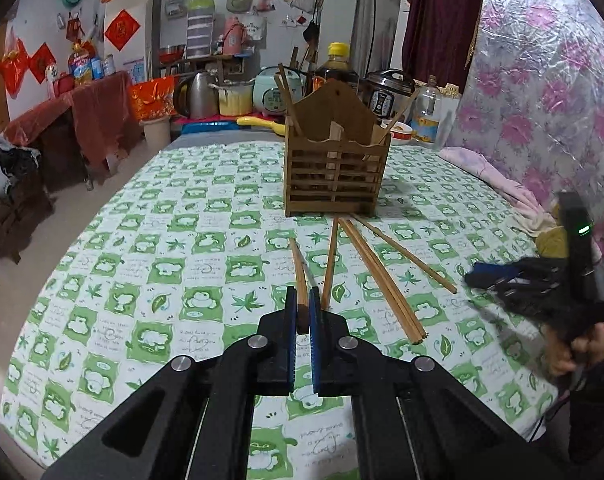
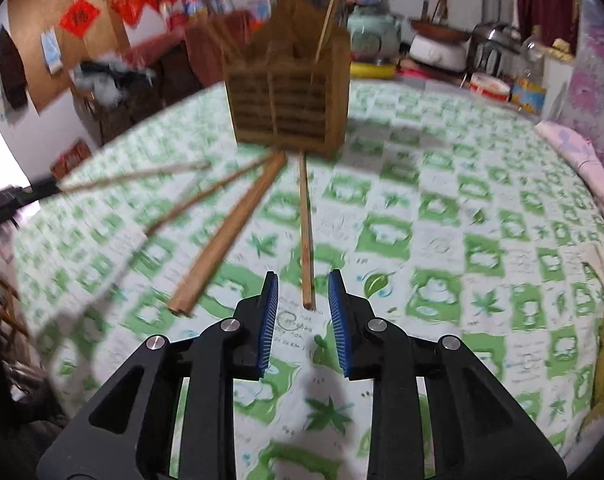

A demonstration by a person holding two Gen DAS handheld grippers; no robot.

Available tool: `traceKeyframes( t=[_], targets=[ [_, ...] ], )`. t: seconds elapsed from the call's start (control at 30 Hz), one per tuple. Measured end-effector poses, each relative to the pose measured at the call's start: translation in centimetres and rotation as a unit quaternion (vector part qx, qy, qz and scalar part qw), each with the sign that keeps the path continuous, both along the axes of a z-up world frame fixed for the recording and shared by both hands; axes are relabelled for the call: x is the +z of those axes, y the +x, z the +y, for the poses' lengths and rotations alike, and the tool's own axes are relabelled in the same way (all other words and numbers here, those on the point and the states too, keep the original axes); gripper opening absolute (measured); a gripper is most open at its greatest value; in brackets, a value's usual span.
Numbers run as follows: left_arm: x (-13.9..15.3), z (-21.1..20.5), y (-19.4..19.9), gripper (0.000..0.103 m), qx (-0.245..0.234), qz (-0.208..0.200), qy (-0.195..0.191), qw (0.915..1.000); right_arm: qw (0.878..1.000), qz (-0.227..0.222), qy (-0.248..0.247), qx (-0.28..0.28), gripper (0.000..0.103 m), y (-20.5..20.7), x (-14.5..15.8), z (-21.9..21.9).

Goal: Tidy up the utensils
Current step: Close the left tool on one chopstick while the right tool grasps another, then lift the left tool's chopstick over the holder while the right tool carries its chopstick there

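Observation:
My left gripper (image 1: 302, 308) is shut on the near end of a wooden chopstick (image 1: 298, 268) and holds it over the green-checked tablecloth (image 1: 182, 264). Several more chopsticks (image 1: 377, 276) lie fanned out in front of the slatted wooden utensil holder (image 1: 335, 168), which has a few sticks standing in it. In the blurred right wrist view, my right gripper (image 2: 303, 292) is open. The near end of a single chopstick (image 2: 305, 224) lies on the cloth between its blue pads (image 2: 269, 320), and neither pad touches it. The holder (image 2: 290, 92) stands beyond. My left gripper (image 2: 52, 189) shows at the left edge.
Behind the holder stand a dark sauce bottle (image 1: 335, 64), a pressure cooker (image 1: 387, 92), a kettle (image 1: 200, 92) and a plastic bottle (image 1: 427, 116). A pink cloth (image 1: 497, 176) lies along the table's right side. The table's edge drops to the floor on the left.

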State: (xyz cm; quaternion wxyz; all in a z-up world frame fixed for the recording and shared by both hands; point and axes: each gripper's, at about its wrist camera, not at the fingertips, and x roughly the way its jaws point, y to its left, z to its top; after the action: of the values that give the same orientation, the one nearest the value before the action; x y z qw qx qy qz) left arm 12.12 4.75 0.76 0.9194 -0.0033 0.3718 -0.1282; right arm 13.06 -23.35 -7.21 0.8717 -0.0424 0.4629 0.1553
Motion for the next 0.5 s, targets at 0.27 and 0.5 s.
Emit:
traceKeyframes(
  t=[0.27,0.5],
  targets=[
    [1.6,0.3,0.0,0.006,0.005,-0.016,-0.007,0.9998,1.000,-0.013,-0.028,0.003,0.006,-0.7,-0.1,0.8],
    [3.5,0.0,0.2,0.006,-0.001,-0.031,-0.008,0.9995,0.993,-0.114,0.016,-0.015,0.006,-3.0,7.8,-0.8]
  ],
)
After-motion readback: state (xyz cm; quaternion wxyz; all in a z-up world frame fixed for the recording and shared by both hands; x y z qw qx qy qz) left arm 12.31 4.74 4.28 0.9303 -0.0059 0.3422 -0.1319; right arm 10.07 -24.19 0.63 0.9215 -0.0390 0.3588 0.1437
